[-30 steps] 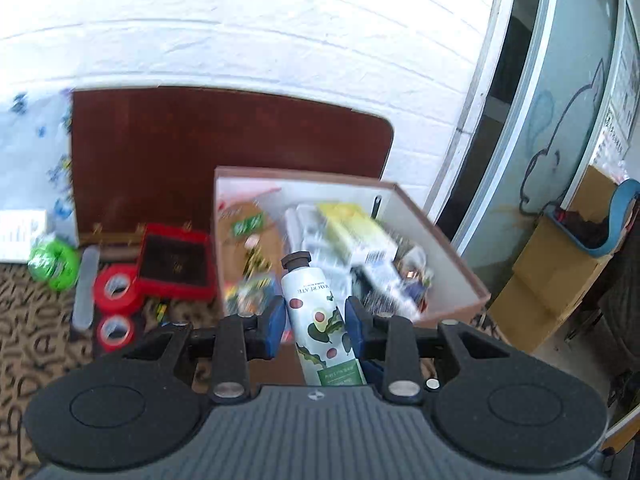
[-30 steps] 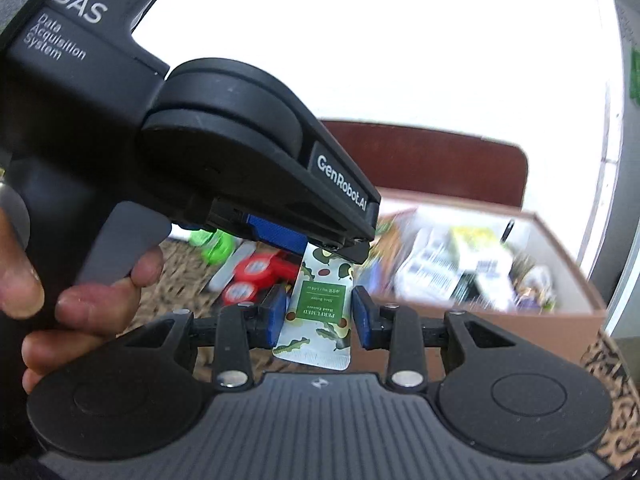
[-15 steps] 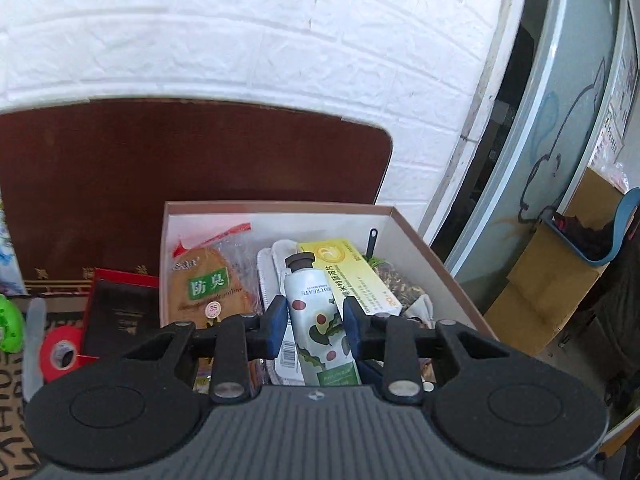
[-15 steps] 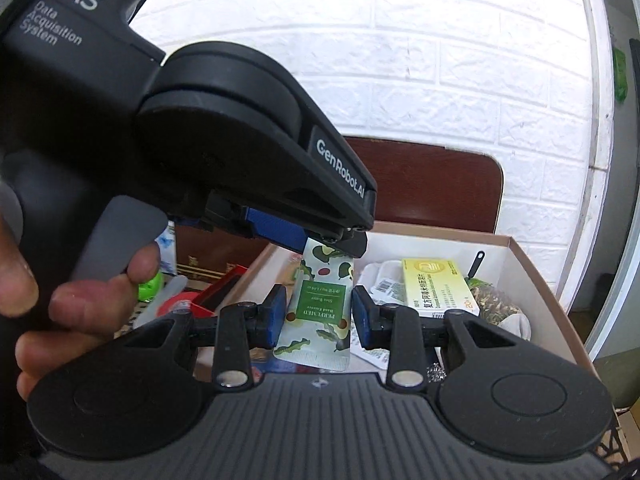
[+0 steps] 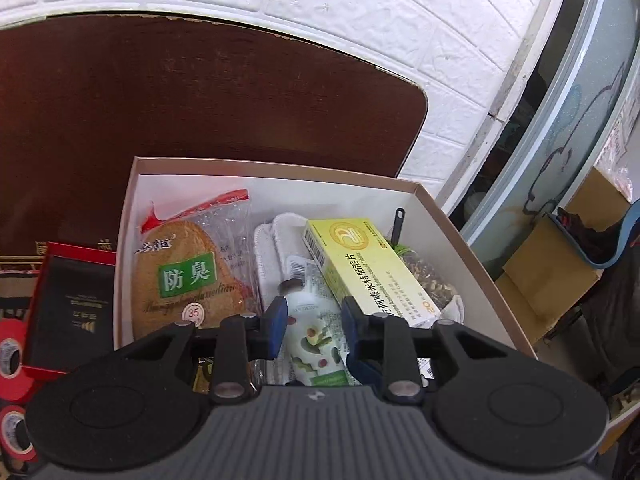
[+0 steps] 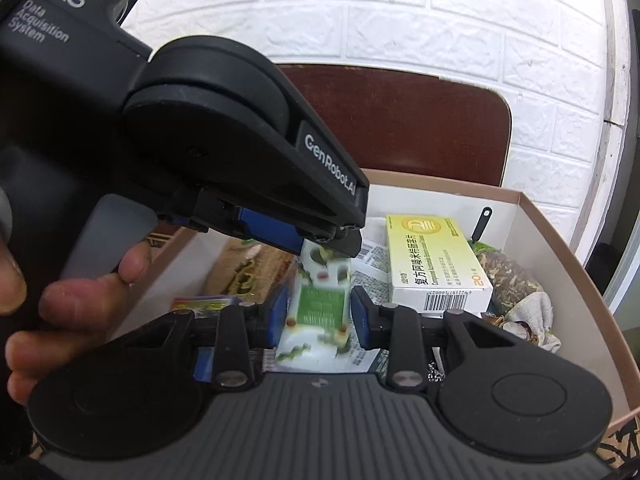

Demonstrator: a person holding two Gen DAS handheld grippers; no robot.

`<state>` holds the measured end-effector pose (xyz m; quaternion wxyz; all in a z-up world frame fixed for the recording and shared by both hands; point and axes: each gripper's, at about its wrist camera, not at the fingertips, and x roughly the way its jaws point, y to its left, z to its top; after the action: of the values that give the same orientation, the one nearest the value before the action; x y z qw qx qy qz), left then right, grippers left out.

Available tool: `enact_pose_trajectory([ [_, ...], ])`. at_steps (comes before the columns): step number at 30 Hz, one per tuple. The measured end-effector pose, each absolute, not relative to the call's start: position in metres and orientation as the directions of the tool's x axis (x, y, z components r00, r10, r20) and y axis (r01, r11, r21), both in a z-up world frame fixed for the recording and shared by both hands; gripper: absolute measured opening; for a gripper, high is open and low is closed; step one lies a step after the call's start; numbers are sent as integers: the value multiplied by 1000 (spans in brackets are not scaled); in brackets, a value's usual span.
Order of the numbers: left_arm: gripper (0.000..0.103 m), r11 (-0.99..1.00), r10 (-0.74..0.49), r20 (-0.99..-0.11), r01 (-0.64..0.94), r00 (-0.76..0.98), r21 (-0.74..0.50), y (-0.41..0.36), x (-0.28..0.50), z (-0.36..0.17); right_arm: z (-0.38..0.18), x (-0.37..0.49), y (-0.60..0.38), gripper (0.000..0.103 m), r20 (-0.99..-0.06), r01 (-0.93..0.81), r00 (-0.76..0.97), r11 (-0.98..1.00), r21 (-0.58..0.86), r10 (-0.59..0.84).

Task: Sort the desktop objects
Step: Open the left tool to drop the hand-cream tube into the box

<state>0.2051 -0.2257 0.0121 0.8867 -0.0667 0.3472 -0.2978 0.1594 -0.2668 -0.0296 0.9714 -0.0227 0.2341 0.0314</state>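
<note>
Tube (image 6: 320, 312) label blurred; red tape rolls (image 5: 10, 354) cut off at edge.

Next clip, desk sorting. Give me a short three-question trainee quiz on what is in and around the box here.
1. True or false: the yellow medicine box lies inside the open cardboard box.
2. In the left wrist view, what sits outside the cardboard box, at the left edge of the picture? A) red tape rolls B) a pair of scissors C) a coffee mug
3. What colour is the label with two large characters on the insole pack?

Key: 1 true; 2 A; 3 green.
</note>
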Motion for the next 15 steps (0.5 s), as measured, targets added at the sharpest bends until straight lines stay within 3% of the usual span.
enact_pose_trajectory([
  [2,69,797,-599,-554,495,579,-345,-221,202,13,-33,162,-265,43,-475,-86,878,995,-42,56],
  [3,76,794,-605,-540,496,585,-352,-219,199,13,-35,162,-264,54,-476,-86,878,995,-46,54],
  [4,81,790,-611,-522,500,595,-355,-216,195,15,-37,161,-263,56,-471,-79,881,996,-52,45],
  [9,85,792,-609,-515,495,603,-357,-207,183,19,-42,156,-258,61,-474,-61,880,997,-56,28],
  [15,88,804,-595,-496,486,632,-344,-193,161,23,-36,139,-251,85,-426,-20,905,997,-72,-12],
])
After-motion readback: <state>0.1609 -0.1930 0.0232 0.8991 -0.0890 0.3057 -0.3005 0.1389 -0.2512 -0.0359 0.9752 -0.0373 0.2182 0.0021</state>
